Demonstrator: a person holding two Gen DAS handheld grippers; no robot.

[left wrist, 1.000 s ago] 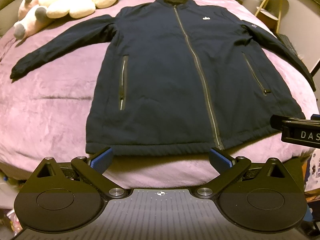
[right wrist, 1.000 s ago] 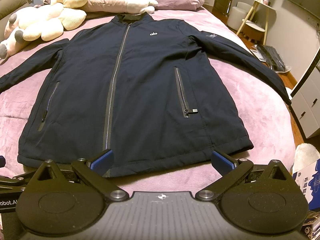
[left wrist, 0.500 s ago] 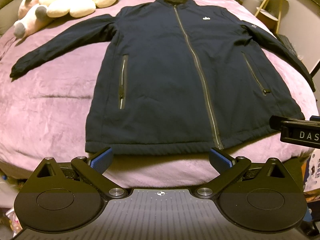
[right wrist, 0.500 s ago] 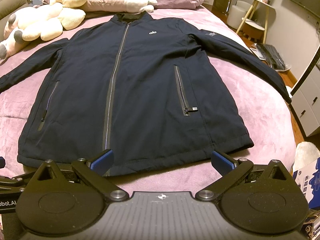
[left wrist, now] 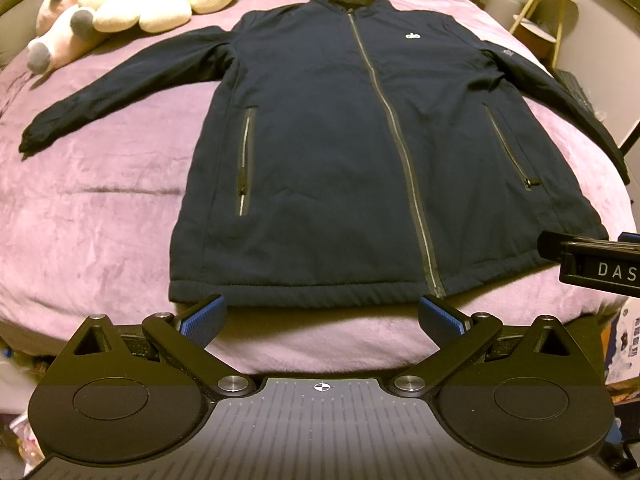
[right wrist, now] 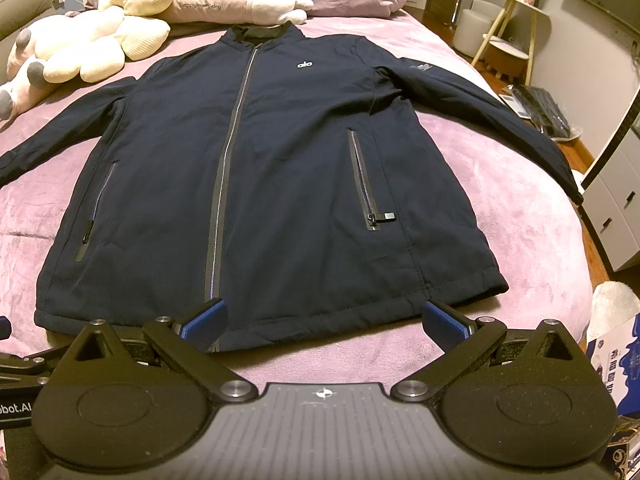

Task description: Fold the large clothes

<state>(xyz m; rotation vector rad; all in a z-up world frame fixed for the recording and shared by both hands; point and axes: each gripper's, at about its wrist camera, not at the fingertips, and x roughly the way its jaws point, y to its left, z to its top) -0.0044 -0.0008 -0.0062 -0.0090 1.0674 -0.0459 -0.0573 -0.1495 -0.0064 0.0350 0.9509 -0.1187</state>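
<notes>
Nothing much has moved since the earlier pictures: the jacket [left wrist: 360,152] lies just as it did, and both claws hang in almost the same spots by the bed's near edge.

The jacket is spread flat on the bed [left wrist: 100,220], front up and zipped, with its collar toward the far edge by the pillows. Its hem runs along the near edge. One sleeve [left wrist: 120,80] points to the bed's left side. The other sleeve [right wrist: 500,120] reaches to the right edge and its cuff hangs over.

The left claw [left wrist: 322,318] is wide open and holds nothing. It sits just in front of the hem. The right claw [right wrist: 324,320] is wide open too, also with nothing in it, near the hem's right part.

The jacket looks soft and floppy, but thick and a bit puffy, so I think it is heavier than a shirt. It will sag when lifted. The cloth may be a little slippery. Good places to pinch are a cuff or a hem corner [right wrist: 496,286], where the edge is thick.
</notes>
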